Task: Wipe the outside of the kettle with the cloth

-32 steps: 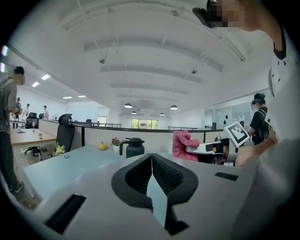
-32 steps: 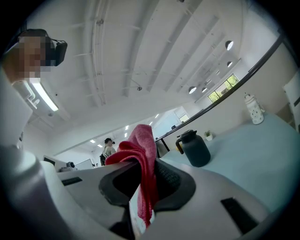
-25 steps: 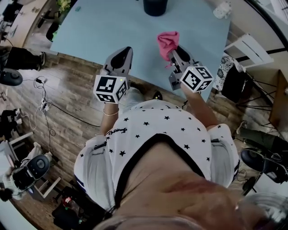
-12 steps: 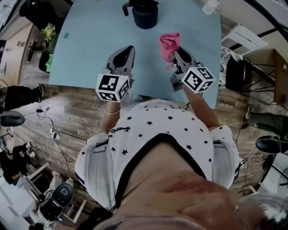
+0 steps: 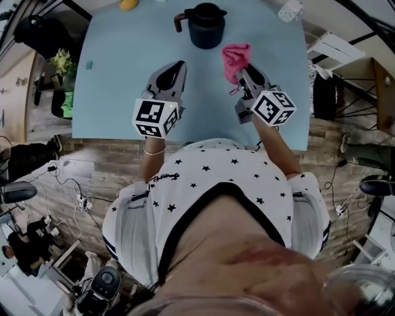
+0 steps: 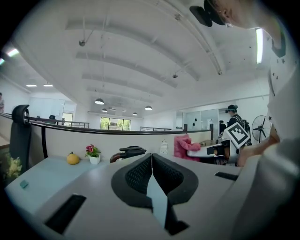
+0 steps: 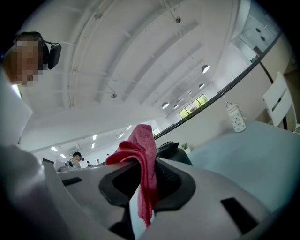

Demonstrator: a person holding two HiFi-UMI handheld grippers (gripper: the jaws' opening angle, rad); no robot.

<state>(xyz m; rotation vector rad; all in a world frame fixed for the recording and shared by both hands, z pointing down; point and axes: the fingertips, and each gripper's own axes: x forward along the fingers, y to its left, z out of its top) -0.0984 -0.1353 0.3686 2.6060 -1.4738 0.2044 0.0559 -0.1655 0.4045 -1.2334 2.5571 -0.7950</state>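
Jaws on my right gripper (image 5: 242, 69) are clamped tight on the pink cloth (image 5: 236, 58). The cloth sticks up out of the gripper in a bunch, and a thin bit hangs down between the jaws. My left gripper (image 5: 177, 66) is pressed together with nothing in it. Both grippers point away from me and tip upward over the light blue surface (image 5: 111, 80).

The kettle (image 5: 205, 24) is dark with a brown handle. It stands upright near the far side of the surface, ahead of both grippers and about between them. The cloth is near the kettle, a little to its right and closer to me, but not touching it. The left gripper is farther from the kettle than the cloth is.

A small yellow round thing (image 5: 128, 4) sits at the far edge, left of the kettle. It may be a fruit, but it is too small for me to be sure. A little white pot with a red flower (image 6: 93, 153) is just beside it. A white bottle with dots (image 5: 290, 10) stands at the far right corner.
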